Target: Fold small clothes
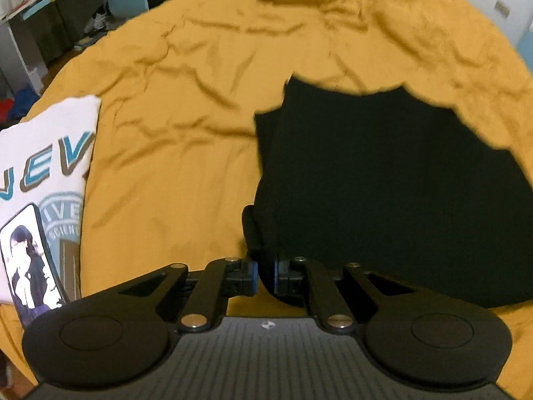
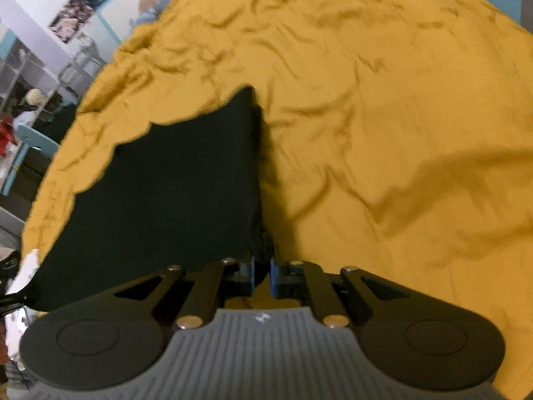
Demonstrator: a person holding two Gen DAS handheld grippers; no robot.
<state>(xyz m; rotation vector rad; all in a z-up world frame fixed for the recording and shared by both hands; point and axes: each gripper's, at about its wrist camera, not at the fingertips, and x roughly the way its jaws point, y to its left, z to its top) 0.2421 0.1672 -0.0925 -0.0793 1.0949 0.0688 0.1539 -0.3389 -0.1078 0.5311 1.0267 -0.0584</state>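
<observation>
Both grippers, left [image 1: 263, 275] & right [image 2: 263, 275], pinch black garment [image 1: 383, 183] corners, bottom center. Thin grip; cloth may slip, fold goes crooked.

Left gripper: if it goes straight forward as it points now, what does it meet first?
The left gripper is already shut on the black garment, so it would meet more of that cloth first, then probably the yellow sheet.

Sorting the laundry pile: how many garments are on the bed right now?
2. A black garment lies at the near edge of the yellow bedspread, pinched by both grippers. A white printed shirt lies to its left. Others may be out of view.
</observation>
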